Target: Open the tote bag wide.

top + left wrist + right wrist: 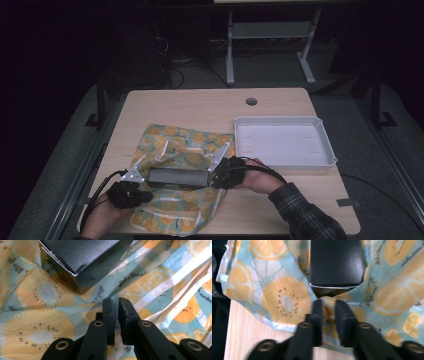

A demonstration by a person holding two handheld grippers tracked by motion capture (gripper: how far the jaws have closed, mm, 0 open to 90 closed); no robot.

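On the near half of the wooden table [200, 102], a dark box [177, 177] lies lengthwise in the middle of a citrus-print cloth [172, 142], with a gripper at each of its short ends. At the box's left end the left gripper [115, 305] has its jaws nearly closed with only a thin slit between them, and a fold of the cloth seems pinched there, though the contact is partly hidden. The right gripper [328, 307] stands at the other end, its jaws a little apart around a bunched edge of the cloth (whether they truly clamp it I cannot tell). An empty white tray [327, 145] sits well apart to the right. This looks like the wrapping step, with both ends being gathered. The next move likely calls for a firm grip on each side, then lifting the cloth up and over the box without dragging it.
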